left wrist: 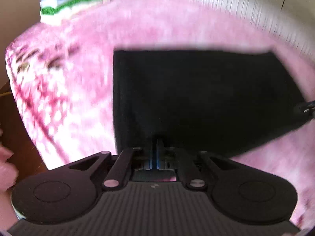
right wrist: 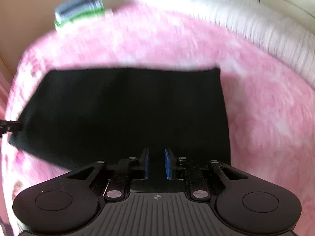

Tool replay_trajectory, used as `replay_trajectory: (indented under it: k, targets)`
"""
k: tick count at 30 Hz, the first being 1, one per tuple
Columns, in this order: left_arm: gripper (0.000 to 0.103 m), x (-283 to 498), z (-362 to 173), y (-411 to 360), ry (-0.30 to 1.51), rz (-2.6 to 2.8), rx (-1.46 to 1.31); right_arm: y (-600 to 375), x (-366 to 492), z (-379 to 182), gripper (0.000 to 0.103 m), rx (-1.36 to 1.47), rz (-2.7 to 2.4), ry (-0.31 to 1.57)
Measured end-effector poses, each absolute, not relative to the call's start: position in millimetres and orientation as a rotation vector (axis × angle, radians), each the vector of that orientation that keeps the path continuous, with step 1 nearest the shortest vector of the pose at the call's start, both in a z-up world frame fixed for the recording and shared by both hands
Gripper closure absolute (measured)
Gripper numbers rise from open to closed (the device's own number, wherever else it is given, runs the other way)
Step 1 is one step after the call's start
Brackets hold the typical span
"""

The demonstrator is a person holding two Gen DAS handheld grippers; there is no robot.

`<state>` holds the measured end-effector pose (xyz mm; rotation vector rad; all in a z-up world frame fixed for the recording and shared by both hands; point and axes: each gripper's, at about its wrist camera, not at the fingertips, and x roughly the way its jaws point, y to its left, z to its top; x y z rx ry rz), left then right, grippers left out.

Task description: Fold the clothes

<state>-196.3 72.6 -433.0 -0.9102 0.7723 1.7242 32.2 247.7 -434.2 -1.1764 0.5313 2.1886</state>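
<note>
a black garment (left wrist: 196,98) lies flat as a squared panel on a pink blanket (left wrist: 157,29), its far and side edges straight, which suggests at least one fold is already made. the left gripper (left wrist: 157,151) sits at its near edge with the blue pads pressed together; a pinch of dark cloth seems caught there, though the dark fabric and blur make that hard to confirm. the right gripper (right wrist: 157,163) hangs over the garment's near edge with a narrow gap between its pads, nothing visibly clamped. further folds probably remain. behind, a stack of folded clothes (left wrist: 70,2) in blue, green and white rests at the blanket's far corner, beside a white ribbed cloth (right wrist: 256,29).
</note>
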Motion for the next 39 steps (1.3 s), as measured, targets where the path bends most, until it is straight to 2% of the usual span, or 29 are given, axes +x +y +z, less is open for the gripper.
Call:
replay_trajectory:
  k: [3,8,9,10,12,14,15,28,39]
  targets:
    - [0.1,-202,-420,58,0.749,1.783,-1.013,246,51,-440,0.088,-1.229,2.11,0.529]
    - [0.096,-175,-390,43,0.742,1.813,-1.19,243,83,-428,0.085,-1.278,1.897,0.711]
    - [0.093,-166,-386,42,0.75,1.812,-1.21,237,86,-424,0.076,-1.26,1.888,0.758]
    - [0.089,-156,-383,42,0.758,1.811,-1.23,231,87,-420,0.056,-1.247,1.879,0.801]
    - [0.086,-134,-373,39,0.771,1.81,-1.248,218,88,-412,0.038,-1.22,1.865,0.88]
    - [0.073,-117,-369,37,0.783,1.822,-1.265,203,86,-403,0.037,-1.212,1.873,0.931]
    - [0.072,-110,-366,36,0.791,1.824,-1.275,197,84,-398,0.037,-1.218,1.873,0.945]
    - [0.071,-80,-288,36,0.75,1.877,-1.181,179,77,-325,0.037,-1.174,1.927,0.883]
    - [0.07,-82,-271,30,0.737,1.882,-1.182,175,72,-308,0.037,-1.192,1.924,0.861]
